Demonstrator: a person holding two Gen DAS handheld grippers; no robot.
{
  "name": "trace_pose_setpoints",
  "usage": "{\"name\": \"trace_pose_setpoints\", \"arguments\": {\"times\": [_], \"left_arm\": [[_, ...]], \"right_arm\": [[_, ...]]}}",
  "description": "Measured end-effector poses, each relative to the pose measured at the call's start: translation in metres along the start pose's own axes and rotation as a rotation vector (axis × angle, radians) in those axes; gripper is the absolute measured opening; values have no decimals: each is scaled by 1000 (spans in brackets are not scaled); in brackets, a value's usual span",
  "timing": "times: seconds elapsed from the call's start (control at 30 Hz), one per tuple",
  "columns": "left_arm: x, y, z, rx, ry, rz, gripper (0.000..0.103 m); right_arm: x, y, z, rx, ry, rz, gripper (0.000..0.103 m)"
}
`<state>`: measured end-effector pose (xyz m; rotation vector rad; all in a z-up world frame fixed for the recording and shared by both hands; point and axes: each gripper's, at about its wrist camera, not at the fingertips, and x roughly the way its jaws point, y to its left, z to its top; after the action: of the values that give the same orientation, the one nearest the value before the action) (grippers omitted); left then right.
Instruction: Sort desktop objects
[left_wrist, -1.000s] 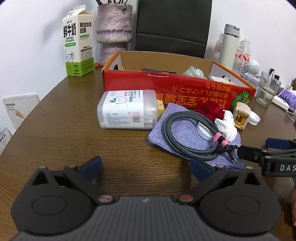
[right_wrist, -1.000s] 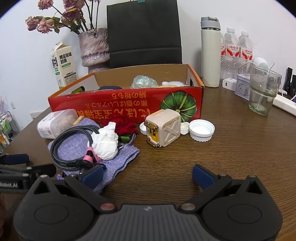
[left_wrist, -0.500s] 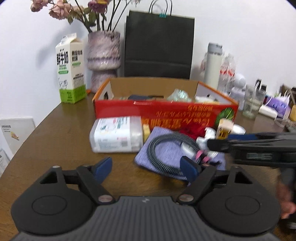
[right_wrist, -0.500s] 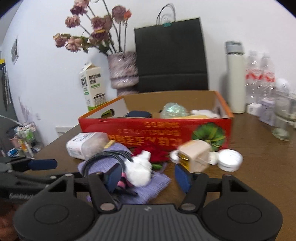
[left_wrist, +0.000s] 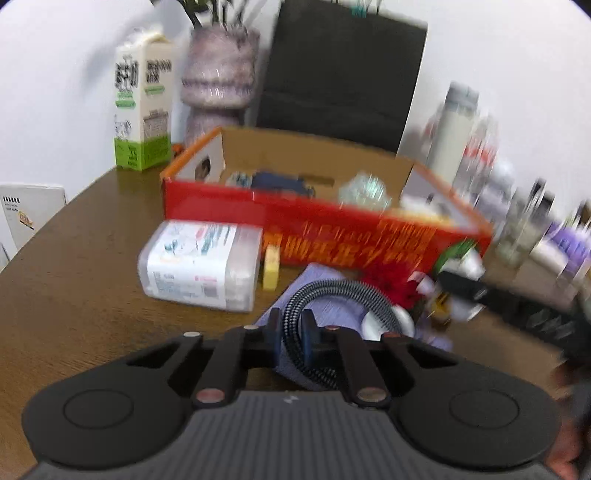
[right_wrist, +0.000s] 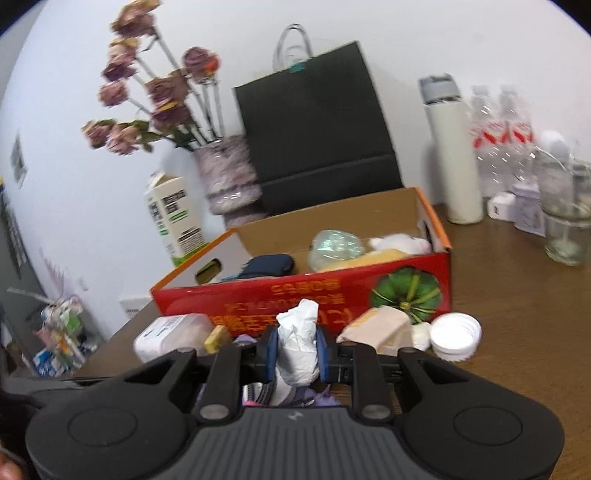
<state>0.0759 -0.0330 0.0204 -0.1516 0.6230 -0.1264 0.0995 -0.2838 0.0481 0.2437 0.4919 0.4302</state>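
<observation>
Now L gripper (left_wrist: 291, 334) fingers just closed on braided cable (left_wrist: 332, 291), R gripper (right_wrist: 295, 350) on crumpled tissue (right_wrist: 297, 341); box print unreadable.

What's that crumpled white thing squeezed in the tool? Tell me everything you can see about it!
It is a crumpled white tissue, soft and wrinkly like thin paper, bunched into an upright wad with a pointy twisted top. The right tool has just been closing and now pinches it between its two blue pads, one on each side. Its top pokes up above the pads and its bottom bulges out below them. Behind it stands the red cardboard box. Whether its underside touches anything is hidden.
</observation>
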Motion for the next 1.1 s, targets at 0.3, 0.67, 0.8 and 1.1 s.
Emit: {"name": "trace_pose_setpoints", "arguments": {"times": [0.3, 0.67, 0.8, 1.1], "left_arm": [[-63, -4, 28, -43, -145, -55, 11], [-107, -20, 64, 50, -264, -100, 11], [-71, -14, 43, 31, -79, -106, 11], [-66, 8, -2, 71, -138, -9, 11]], "right_arm": [[-6, 4, 0, -22, -59, -21, 20], [-12, 7, 0, -46, -68, -14, 21], [1, 20, -7, -147, 53, -49, 24], [-11, 29, -13, -167, -3, -1, 46]]}}
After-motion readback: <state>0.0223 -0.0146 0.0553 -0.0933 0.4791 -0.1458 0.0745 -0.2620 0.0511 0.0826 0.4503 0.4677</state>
